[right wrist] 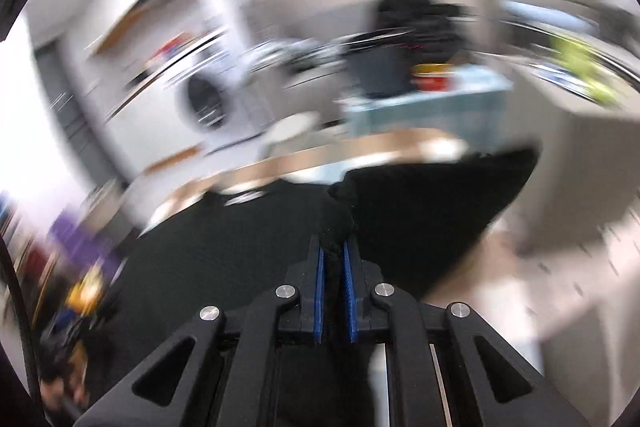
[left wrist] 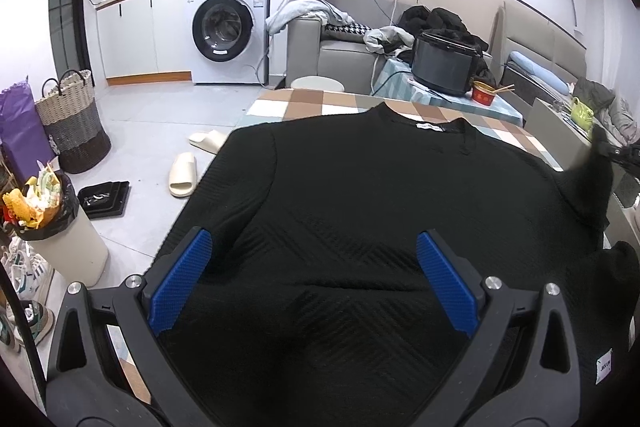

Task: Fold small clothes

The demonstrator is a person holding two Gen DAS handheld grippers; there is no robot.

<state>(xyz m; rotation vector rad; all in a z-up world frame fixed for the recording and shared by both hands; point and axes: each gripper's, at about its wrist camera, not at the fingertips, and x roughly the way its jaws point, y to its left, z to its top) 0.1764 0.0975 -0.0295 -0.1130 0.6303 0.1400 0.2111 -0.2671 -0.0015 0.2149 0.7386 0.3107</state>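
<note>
Off to the far left of the left gripper (left wrist: 314, 283), a full trash bin (left wrist: 48, 223) is standing on the pale tiled floor (left wrist: 152, 115), with a woven laundry basket (left wrist: 74, 123) beyond it and two cream slippers (left wrist: 188, 167) lying nearer the table edge. Farther ahead on that side, a white washing machine (left wrist: 228, 31) is sitting under a kitchen counter.

The left gripper is hovering with its blue pads (left wrist: 180, 279) spread wide apart, holding nothing. Directly beneath and ahead of it, the black sweater (left wrist: 360, 211) is lying spread flat on a checked tablecloth (left wrist: 304, 103). Its long axis is running straight away from the gripper, hem nearest and collar with a white label pointing to the far side.

Ahead and to the right, a dark pot-like appliance (left wrist: 444, 63) and a red bowl (left wrist: 486, 95) are sitting on a pale blue cloth, with a grey sofa piled with clothes behind.

At the right, one sleeve is rising off the table. The right gripper (right wrist: 335, 255) is pinching a bunch of this black fabric between nearly closed pads, with the garment's body lying below and ahead of it; the rest of that view is heavily blurred.
</note>
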